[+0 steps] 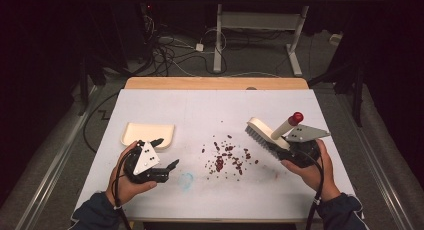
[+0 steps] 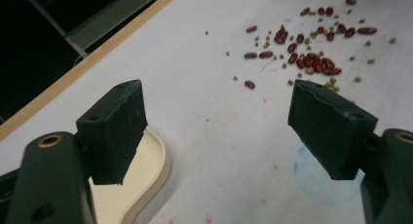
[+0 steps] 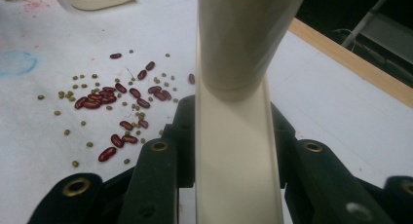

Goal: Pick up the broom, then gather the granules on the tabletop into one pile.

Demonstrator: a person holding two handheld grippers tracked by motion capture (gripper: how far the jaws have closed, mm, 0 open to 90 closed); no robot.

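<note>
Red beans and small green beans (image 1: 227, 157) lie scattered in the middle of the white table cover (image 1: 210, 110). A cream dustpan (image 1: 148, 134) rests flat at the left. My left gripper (image 1: 166, 153) hovers just right of the dustpan, open and holding nothing. In the left gripper view the gripper (image 2: 221, 107) has the dustpan's rim (image 2: 156, 175) under one jaw and the beans (image 2: 311, 53) ahead. My right gripper (image 1: 282, 149) is shut on a cream brush (image 1: 262, 132) with a red-tipped handle (image 1: 296, 117), bristles toward the beans. The right gripper view has the gripper (image 3: 233, 114) clamped on the brush handle (image 3: 234, 151), with the beans (image 3: 117, 107) to the left.
A pale blue stain (image 1: 186, 180) marks the cover near the front edge. A wooden table edge (image 1: 215, 83) runs along the far side. Beyond it are cables (image 1: 165, 50) and a desk frame (image 1: 260, 20) on the floor.
</note>
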